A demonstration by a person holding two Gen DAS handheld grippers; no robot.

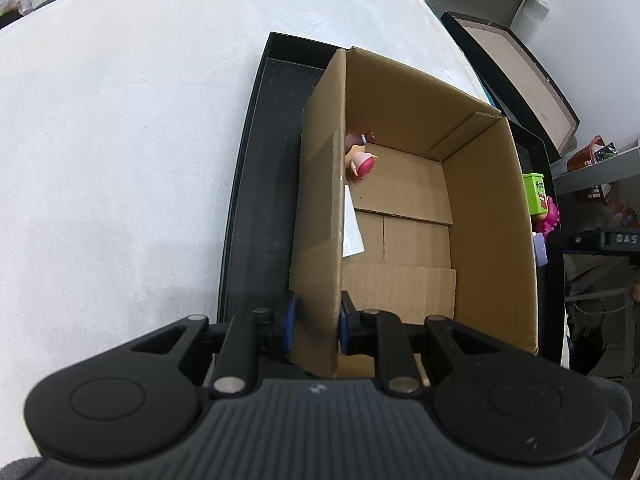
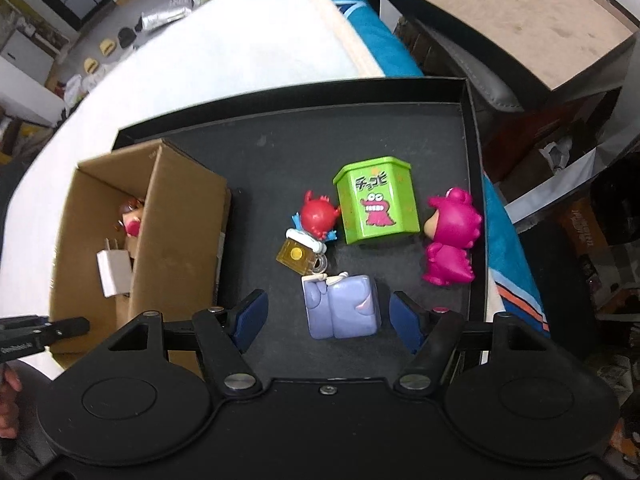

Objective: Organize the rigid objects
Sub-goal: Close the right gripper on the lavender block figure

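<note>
left gripper [image 1: 317, 326] clamped narrow on the near wall of the cardboard box [image 1: 492, 216], 1 pad outside, 1 inside. right gripper [image 2: 327, 316] hung open over the black tray [image 2: 280, 152], pads on either side of the lavender block toy [image 2: 342, 308], gaps visible on both sides, no contact.

sat on a white cloth-covered surface [image 1: 120, 120]: the tray, with the box standing in its left part as seen from the right wrist. held inside the box: a white charger plug [image 2: 114, 272] and a small red-haired figurine [image 1: 360, 156] against the wall.

stood on the tray floor, apart from the box: a green tin [image 2: 376, 200], a magenta dinosaur figure [image 2: 452, 240] just beside it, a red spiky figure [image 2: 318, 216] touching the tin's left side, and a tiny amber mug [image 2: 298, 256] just beyond the lavender block toy.
</note>
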